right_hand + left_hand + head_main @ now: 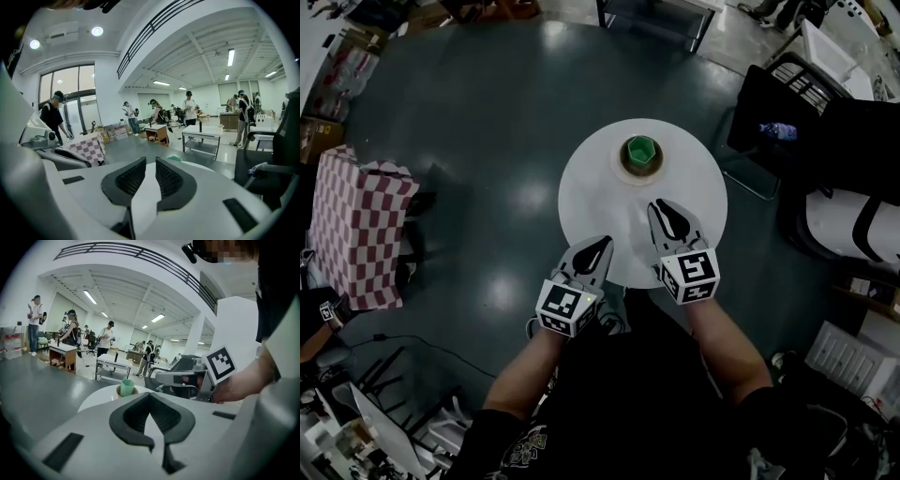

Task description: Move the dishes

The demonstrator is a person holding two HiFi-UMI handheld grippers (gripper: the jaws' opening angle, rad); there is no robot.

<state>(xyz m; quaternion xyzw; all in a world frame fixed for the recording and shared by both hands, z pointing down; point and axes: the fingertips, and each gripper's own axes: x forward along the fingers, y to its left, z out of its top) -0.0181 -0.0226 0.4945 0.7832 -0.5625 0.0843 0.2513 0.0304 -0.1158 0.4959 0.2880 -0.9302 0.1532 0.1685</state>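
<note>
Nothing looks moved yet: the green cup (639, 150) sits in its dish (622, 169) at the far side of the tabletop (591, 197), while at the near edge the left gripper (602, 246) is closed on nothing and the right gripper (662, 208) is barely parted, also empty.

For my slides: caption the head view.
Left gripper and right gripper poised above a round white table bearing a green cup in a beige bowl.

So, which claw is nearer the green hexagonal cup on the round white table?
Right. The right claw is just short of the green hexagonal cup; the left claw hangs back at the round white table's near edge.
</note>
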